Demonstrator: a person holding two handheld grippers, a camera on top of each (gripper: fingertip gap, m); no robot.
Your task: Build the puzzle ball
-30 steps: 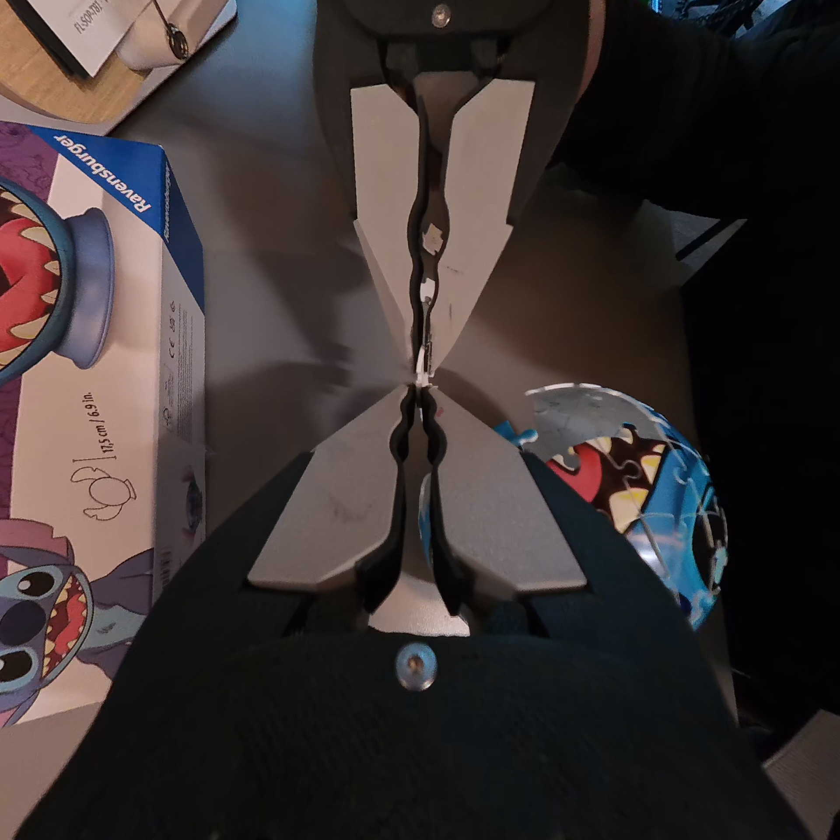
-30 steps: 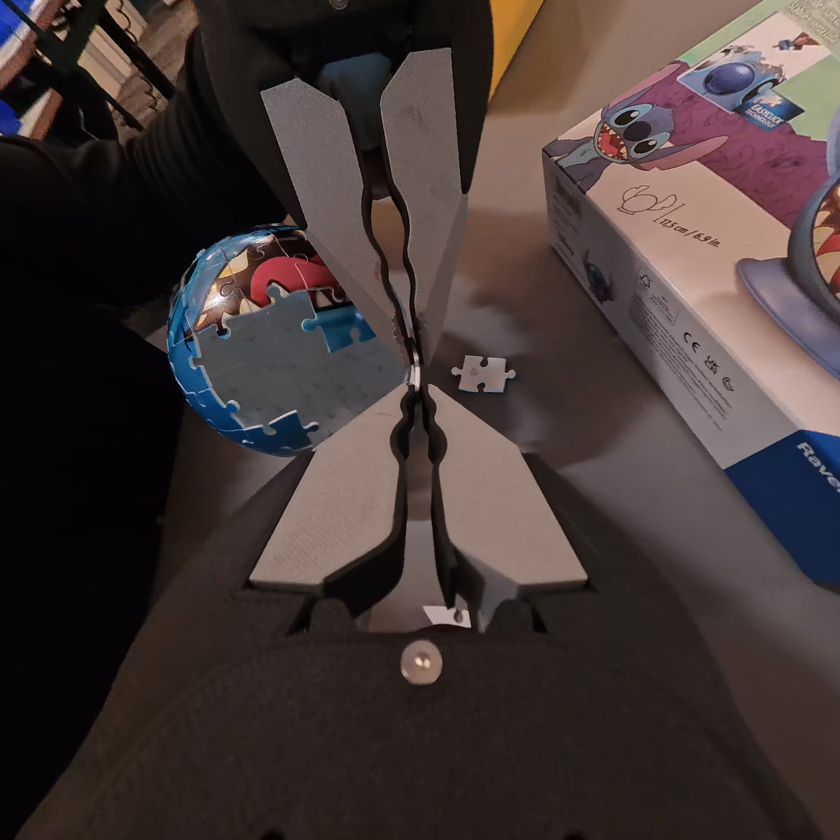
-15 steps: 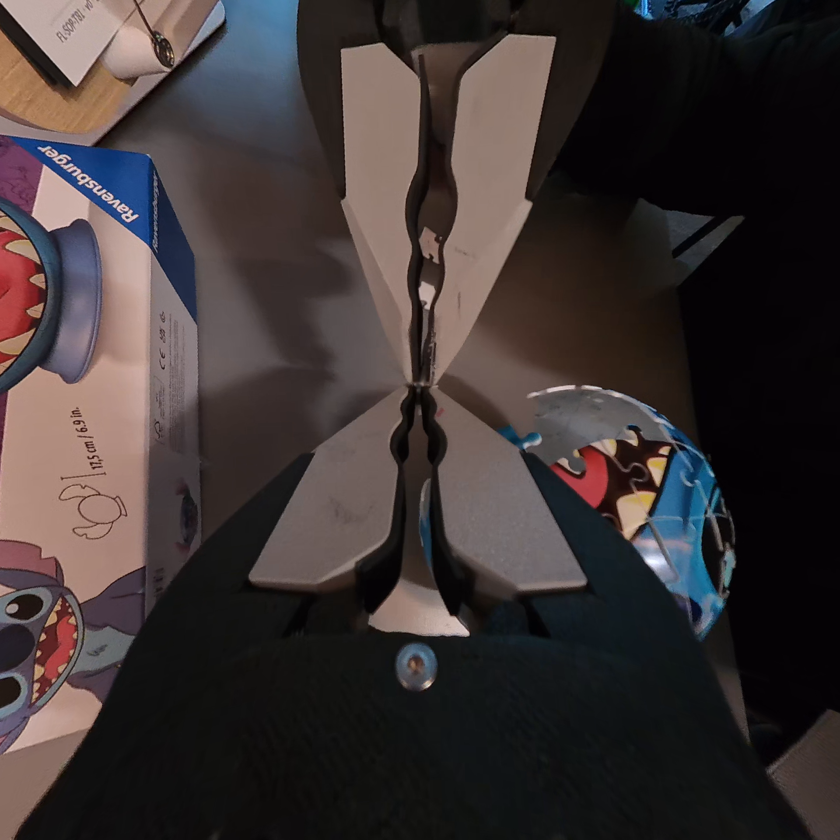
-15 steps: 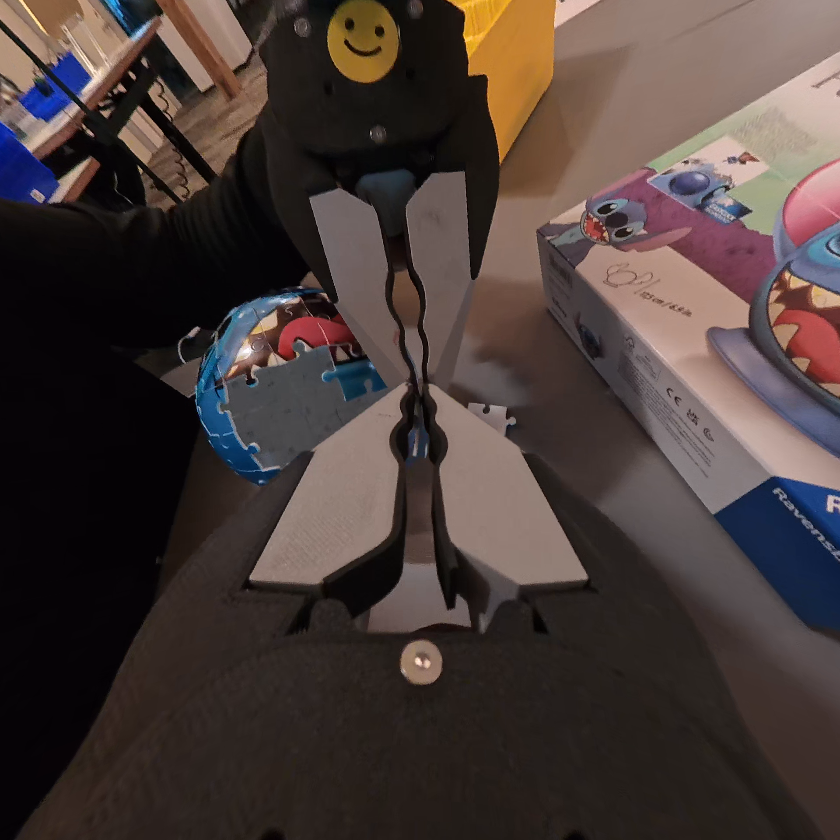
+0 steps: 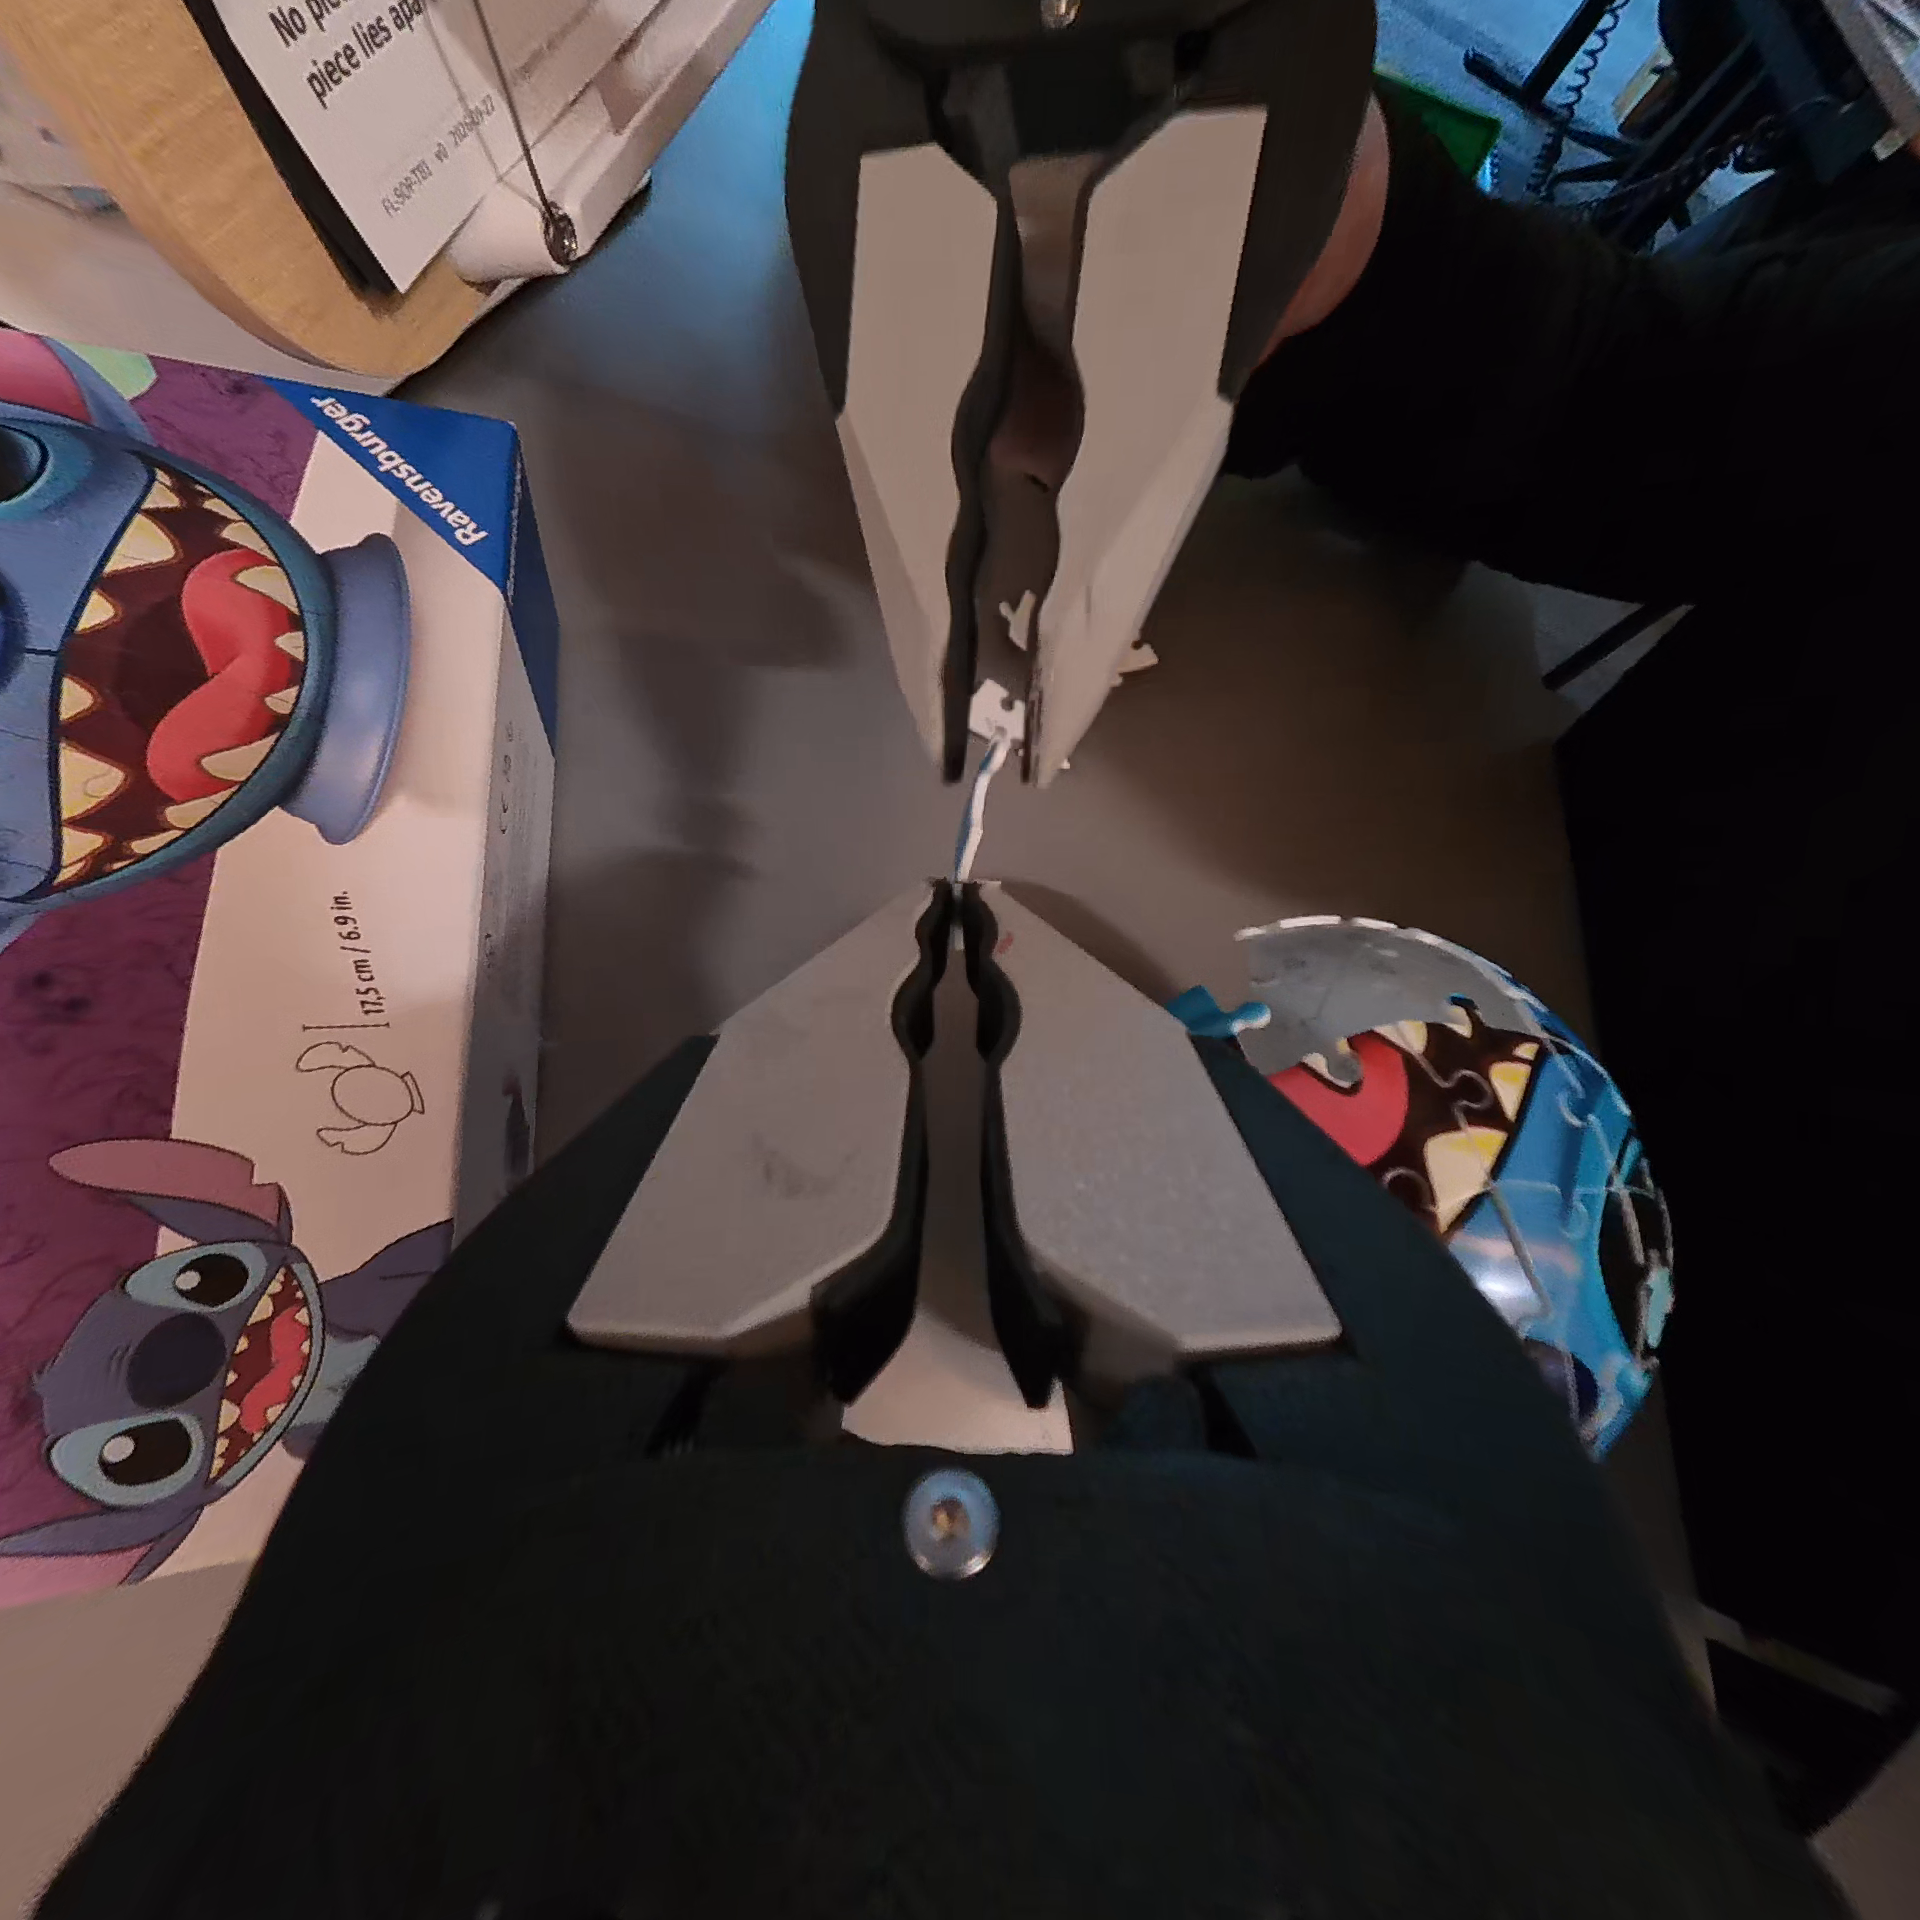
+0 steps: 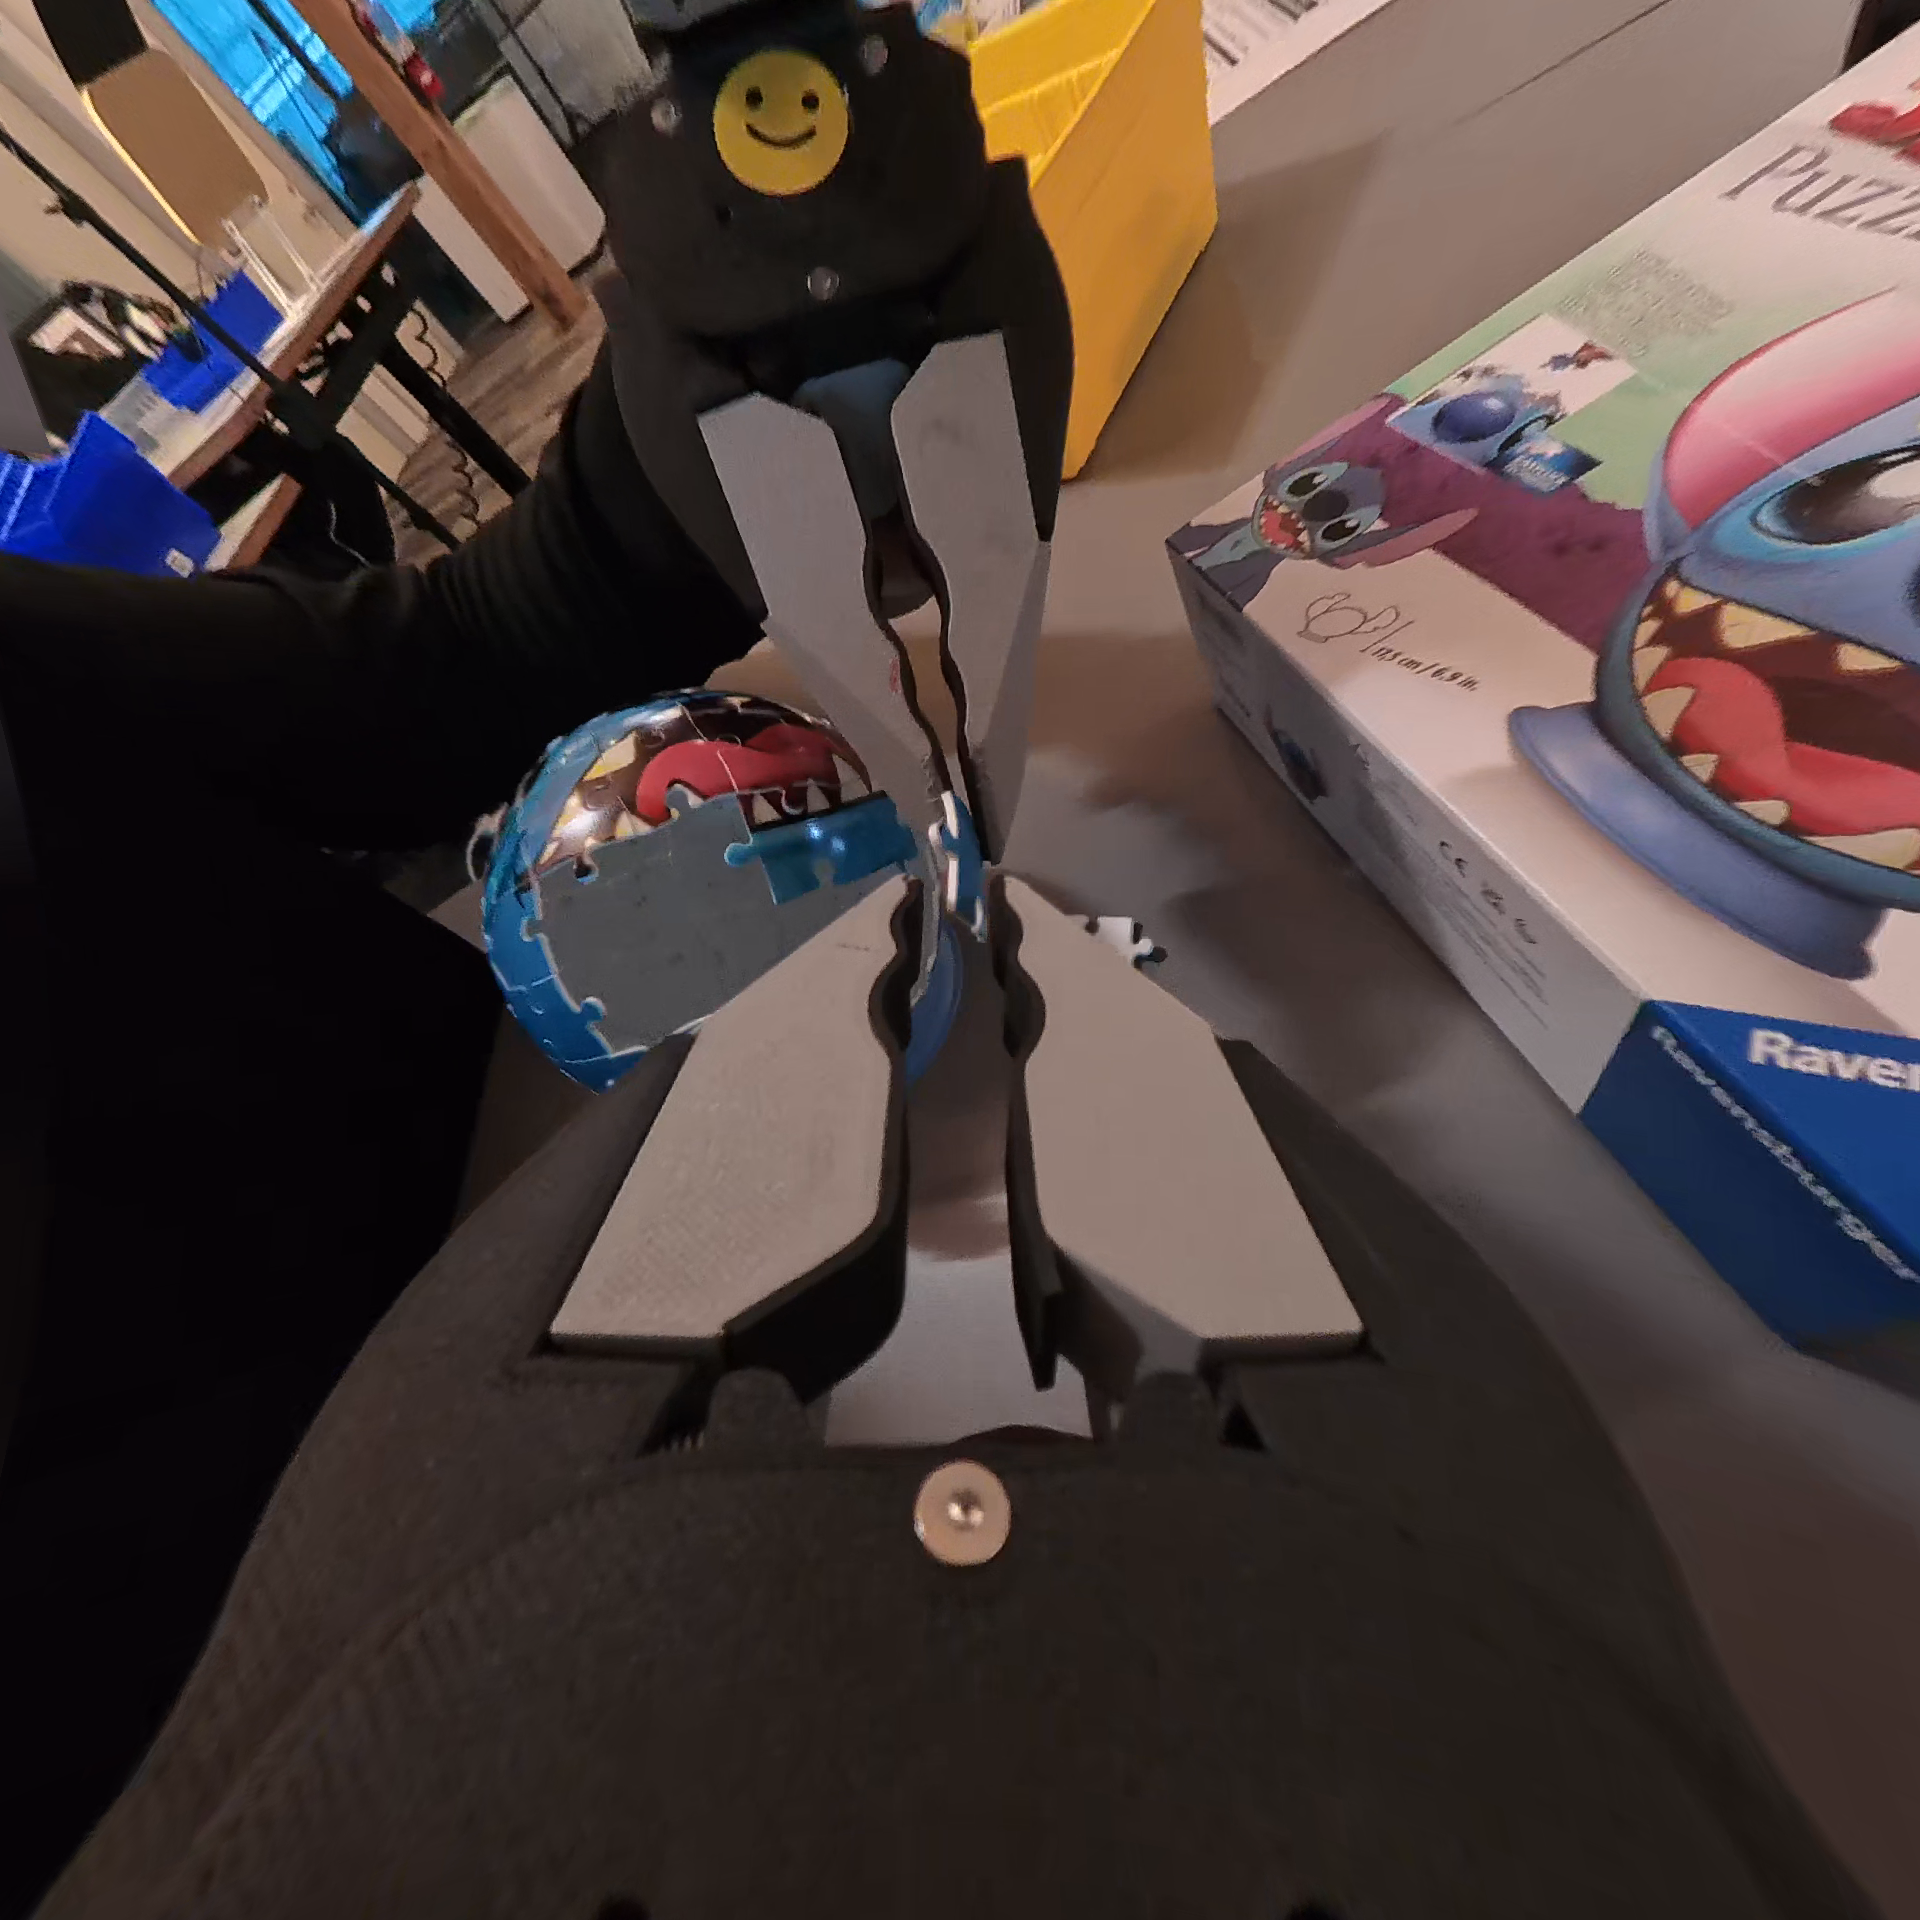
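Left gripper [image 5: 954, 885] pinched shut on a blue piece [image 5: 975, 821], near the ball [image 5: 1455, 1122]. Right gripper [image 5: 987, 774] slightly parted, its tips around that piece's far end.

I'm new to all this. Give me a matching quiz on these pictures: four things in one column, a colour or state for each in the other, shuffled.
1. puzzle ball
2. puzzle box
3. bin
4. blue puzzle piece

A. yellow
B. lying flat on the table
C. pinched in the left gripper
D. partly built, with a gap

Pairs: 1-D, 2-B, 3-A, 4-C
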